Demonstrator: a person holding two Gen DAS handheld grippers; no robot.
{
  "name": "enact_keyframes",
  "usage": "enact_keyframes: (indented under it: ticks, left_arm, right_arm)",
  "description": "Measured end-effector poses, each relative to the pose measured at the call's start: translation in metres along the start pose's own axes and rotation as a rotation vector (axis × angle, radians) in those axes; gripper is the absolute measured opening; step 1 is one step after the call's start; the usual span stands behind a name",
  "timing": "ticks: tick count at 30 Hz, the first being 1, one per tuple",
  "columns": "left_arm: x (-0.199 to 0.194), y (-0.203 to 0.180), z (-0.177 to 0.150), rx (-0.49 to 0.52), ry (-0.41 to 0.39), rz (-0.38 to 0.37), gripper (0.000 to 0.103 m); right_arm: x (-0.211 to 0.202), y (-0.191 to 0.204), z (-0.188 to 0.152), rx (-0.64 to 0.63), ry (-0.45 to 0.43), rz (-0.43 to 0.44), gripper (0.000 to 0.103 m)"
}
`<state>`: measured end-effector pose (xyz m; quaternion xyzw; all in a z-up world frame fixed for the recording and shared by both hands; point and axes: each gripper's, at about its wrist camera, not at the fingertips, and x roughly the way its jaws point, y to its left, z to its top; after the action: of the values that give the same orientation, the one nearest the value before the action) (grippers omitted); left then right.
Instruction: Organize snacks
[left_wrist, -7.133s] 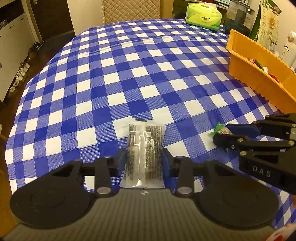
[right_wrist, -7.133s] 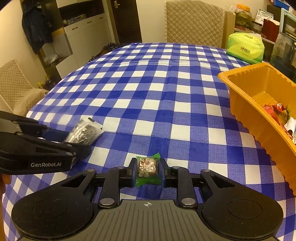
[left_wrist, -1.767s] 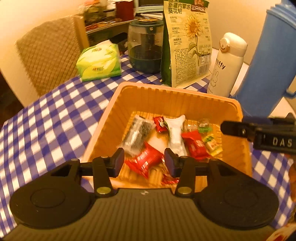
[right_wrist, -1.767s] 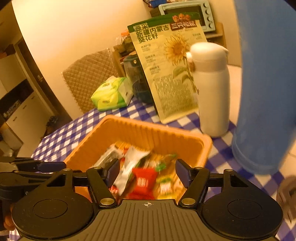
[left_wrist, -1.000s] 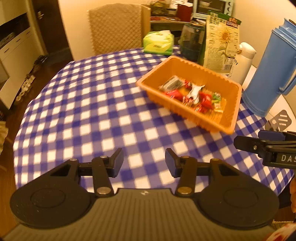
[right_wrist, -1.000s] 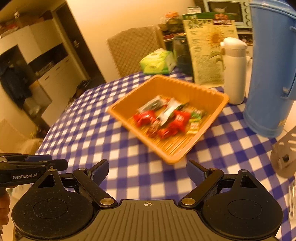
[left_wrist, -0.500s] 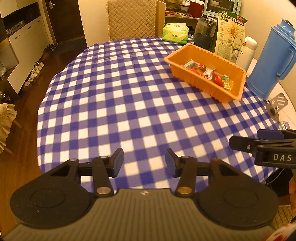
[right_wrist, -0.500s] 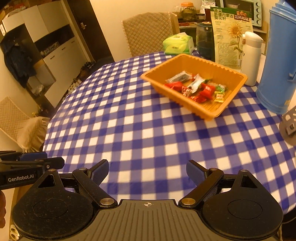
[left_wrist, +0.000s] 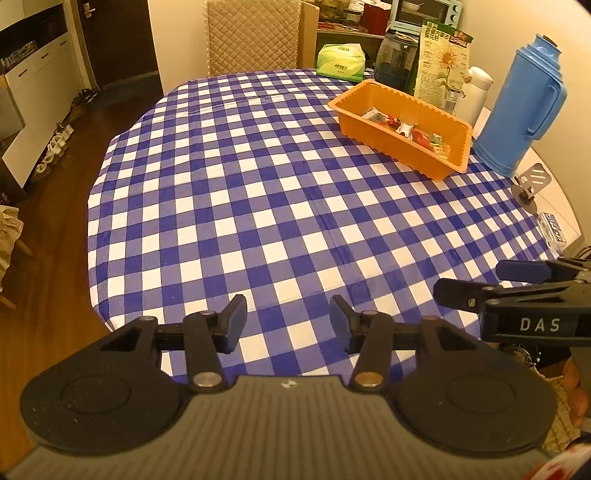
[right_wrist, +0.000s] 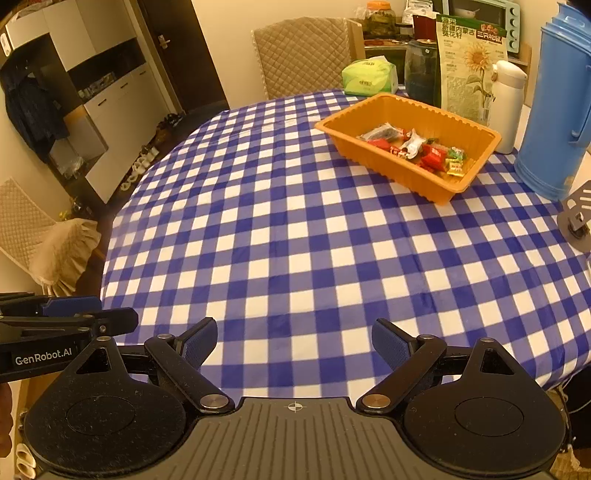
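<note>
An orange tray (left_wrist: 391, 144) (right_wrist: 384, 164) stands at the far right of the checked table and holds several wrapped snacks (left_wrist: 413, 129) (right_wrist: 417, 146). My left gripper (left_wrist: 288, 317) is open and empty above the table's near edge. My right gripper (right_wrist: 293, 341) is open wider and empty, also at the near edge. The right gripper shows from the side in the left wrist view (left_wrist: 476, 284), and the left gripper shows at the left edge of the right wrist view (right_wrist: 92, 314). Both are far from the tray.
A blue thermos (left_wrist: 524, 110) (right_wrist: 557, 103), a white bottle (right_wrist: 508, 99), a sunflower seed bag (left_wrist: 441, 62), a dark jar (left_wrist: 393, 61) and a green tissue pack (left_wrist: 341, 62) stand behind the tray. A quilted chair (right_wrist: 303, 55) is at the far side. A metal stand (left_wrist: 532, 182) sits at the right edge.
Both grippers have pulled back and up from the tray to the table's near edge, after letting the snacks go into the tray. Both stay open and empty.
</note>
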<state>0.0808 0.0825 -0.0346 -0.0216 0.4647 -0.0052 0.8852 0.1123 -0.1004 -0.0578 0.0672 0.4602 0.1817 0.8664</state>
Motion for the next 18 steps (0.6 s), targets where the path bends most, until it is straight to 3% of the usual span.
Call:
enact_keyframes:
  ticks: [18]
  left_arm:
    - [-0.021,0.005,-0.012,0.02,-0.037,-0.044,0.047]
  right_arm:
    - [-0.008,0.017,-0.014,0.0,-0.002,-0.019,0.09]
